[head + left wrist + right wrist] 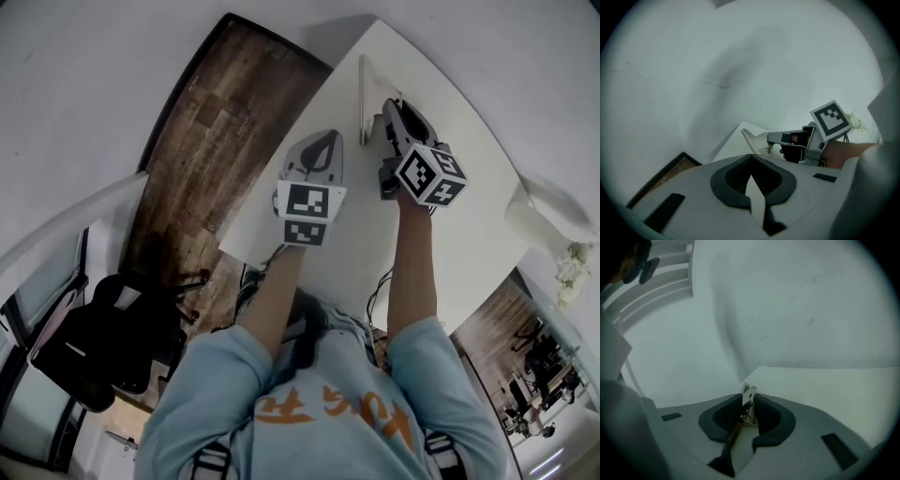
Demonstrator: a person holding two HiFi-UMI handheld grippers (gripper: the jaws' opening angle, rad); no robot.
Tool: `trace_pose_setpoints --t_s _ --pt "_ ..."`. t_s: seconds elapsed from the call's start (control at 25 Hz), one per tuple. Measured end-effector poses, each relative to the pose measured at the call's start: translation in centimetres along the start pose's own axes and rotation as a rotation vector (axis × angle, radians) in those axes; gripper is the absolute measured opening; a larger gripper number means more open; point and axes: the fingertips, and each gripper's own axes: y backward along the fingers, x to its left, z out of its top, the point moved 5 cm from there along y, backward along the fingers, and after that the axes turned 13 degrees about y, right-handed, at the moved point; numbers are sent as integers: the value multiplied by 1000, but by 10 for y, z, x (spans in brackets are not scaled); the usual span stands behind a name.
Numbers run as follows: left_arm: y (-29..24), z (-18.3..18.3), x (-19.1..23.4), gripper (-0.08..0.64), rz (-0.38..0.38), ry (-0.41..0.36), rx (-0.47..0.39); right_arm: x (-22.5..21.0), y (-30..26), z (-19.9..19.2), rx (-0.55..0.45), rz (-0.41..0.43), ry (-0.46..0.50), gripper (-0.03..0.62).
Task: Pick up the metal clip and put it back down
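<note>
**Head view.** The white worktop (473,248) fills the middle of the frame. Its left edge runs diagonally from top centre down to centre left, and a wood floor (211,141) lies beyond it. The left hand-held gripper (325,141) is over the worktop near that edge. The right hand-held gripper (388,108) is to its upper right, just beside a thin white panel (363,89) that stands on edge. Right of the right arm the worktop is bare as far as a white bundle (553,211) at the frame's right side. A black chair (103,347) stands on the floor at lower left.

**Left gripper view.** This hand-held gripper's jaws meet at their tips with nothing between them. Ahead, a corner of the worktop juts toward centre frame, with the floor at lower left. A pale wall (740,70) takes up the whole upper frame. At centre right the right hand-held gripper reaches in, and the clip (769,149) is at its tip, near the panel. I cannot tell whether the clip touches the worktop.

**Right gripper view.** The jaws are closed on the clip, which stands upright between the pads and sticks out past them. The worktop's corner lies just ahead of the jaws. To the right, bare surface runs to a straight far edge at the wall, and to the left the worktop ends at once. White slats (656,273) show at upper left.
</note>
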Motion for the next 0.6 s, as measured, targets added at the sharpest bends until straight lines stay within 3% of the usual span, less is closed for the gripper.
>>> trace_pose_setpoints --t_s 0.2,0.32,0.6 --pt "13 2 -3 20 14 -14 -19 14 14 12 -48 38 -18 28" --pt "26 -1 -12 20 16 -29 -33 24 34 16 -48 38 44 25" --pt "71 -15 -45 20 8 -71 -91 38 128 25 -140 -78 168 25"
